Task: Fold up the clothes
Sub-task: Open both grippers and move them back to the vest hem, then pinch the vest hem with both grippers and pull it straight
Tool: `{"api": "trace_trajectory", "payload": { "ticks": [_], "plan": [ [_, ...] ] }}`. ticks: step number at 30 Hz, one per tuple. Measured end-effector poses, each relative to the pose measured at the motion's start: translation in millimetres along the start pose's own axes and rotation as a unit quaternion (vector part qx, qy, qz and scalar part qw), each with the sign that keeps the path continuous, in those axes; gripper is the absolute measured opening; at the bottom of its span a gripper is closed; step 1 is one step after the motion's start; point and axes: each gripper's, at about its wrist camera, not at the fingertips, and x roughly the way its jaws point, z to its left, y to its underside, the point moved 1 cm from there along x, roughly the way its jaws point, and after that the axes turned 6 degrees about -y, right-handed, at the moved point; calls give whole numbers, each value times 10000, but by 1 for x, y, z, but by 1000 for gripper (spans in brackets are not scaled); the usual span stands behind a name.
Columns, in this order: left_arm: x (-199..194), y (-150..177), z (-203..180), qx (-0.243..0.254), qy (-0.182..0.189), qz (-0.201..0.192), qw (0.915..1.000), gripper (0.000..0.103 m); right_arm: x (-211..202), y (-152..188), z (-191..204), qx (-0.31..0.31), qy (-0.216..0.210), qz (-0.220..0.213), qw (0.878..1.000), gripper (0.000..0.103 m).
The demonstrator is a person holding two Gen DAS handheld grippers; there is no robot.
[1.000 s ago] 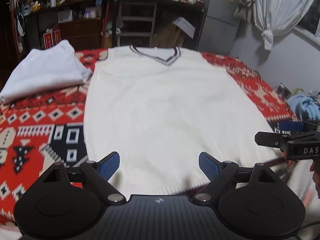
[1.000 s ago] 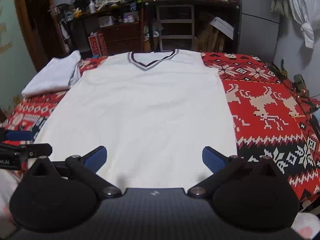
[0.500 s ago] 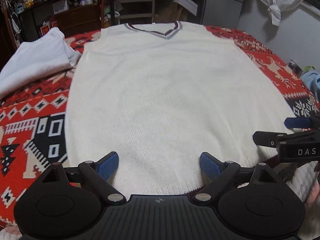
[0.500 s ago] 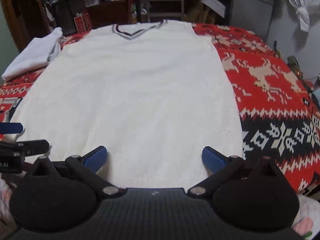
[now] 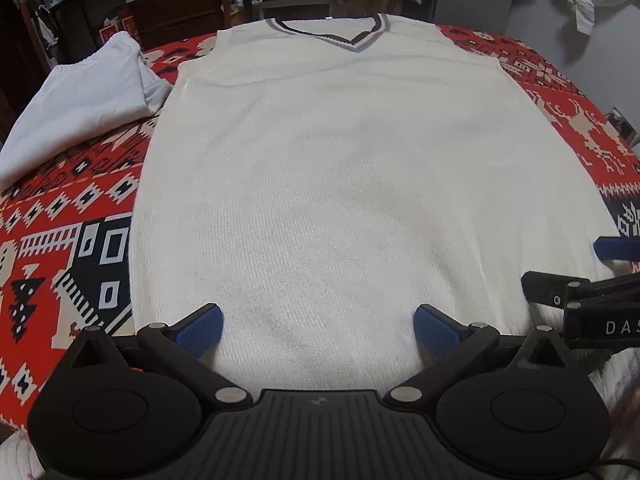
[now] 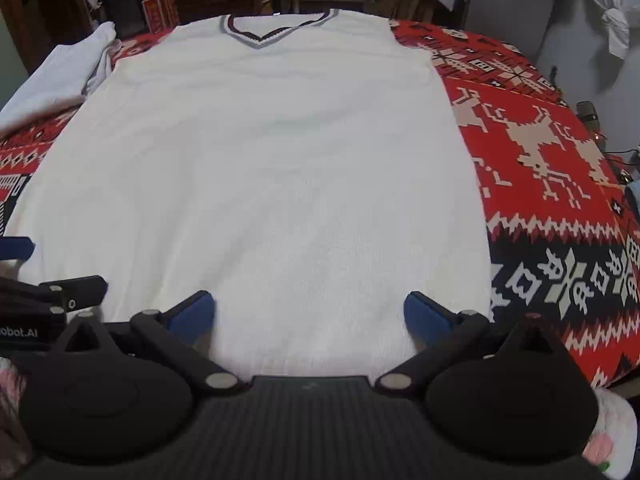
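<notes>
The right gripper (image 5: 600, 280), seen from the left wrist view, bears the white letters "DAS", cut off at the edge. The left gripper (image 6: 24, 280), seen from the right wrist view, bears "obot.AI", its start cut off.

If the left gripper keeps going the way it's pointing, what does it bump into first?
Most likely the white vest. The left gripper tilts down at the vest's near hem, jaws opening, with only knit fabric between and ahead of them. How far above the cloth it is, I cannot tell.
</notes>
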Motion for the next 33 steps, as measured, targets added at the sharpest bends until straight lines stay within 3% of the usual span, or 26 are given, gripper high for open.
{"api": "trace_trajectory", "payload": {
  "ticks": [9, 12, 14, 19, 22, 24, 27, 29, 31, 33],
  "plan": [
    [0, -1, -1, 64, -1, -22, 10000, 103, 2, -4, 1, 160, 136, -3, 9998, 103],
    [0, -6, 2, -18, -54, 243, 9997, 102, -1, -6, -1, 238, 123, -29, 9996, 102],
    [-5, -9, 9, -157, -38, 368, 9992, 86, -6, -7, -3, 289, 92, -27, 9995, 102],
    [-40, -14, 39, -652, -59, 175, 9977, 73, -41, -14, -22, 621, -28, -305, 9976, 97],
    [-59, -12, 67, -1161, 153, 179, 9930, 71, -55, -10, -47, 992, -149, -172, 9948, 83],
    [-67, -4, 89, -1627, 392, 300, 9854, 68, -63, -6, -65, 1277, -243, -52, 9915, 63],
    [-68, 11, 114, -2153, 666, 540, 9728, 53, -71, 4, -93, 1734, -450, 128, 9837, 42],
    [-65, 21, 127, -2338, 702, 694, 9673, 39, -74, 16, -107, 2035, -529, 225, 9774, 35],
    [-60, 30, 134, -2435, 693, 801, 9641, 36, -75, 27, -114, 2140, -537, 329, 9748, 29],
    [-55, 37, 138, -2598, 1029, 912, 9558, 35, -74, 32, -113, 2167, -587, 377, 9737, 24]
  ]
}}
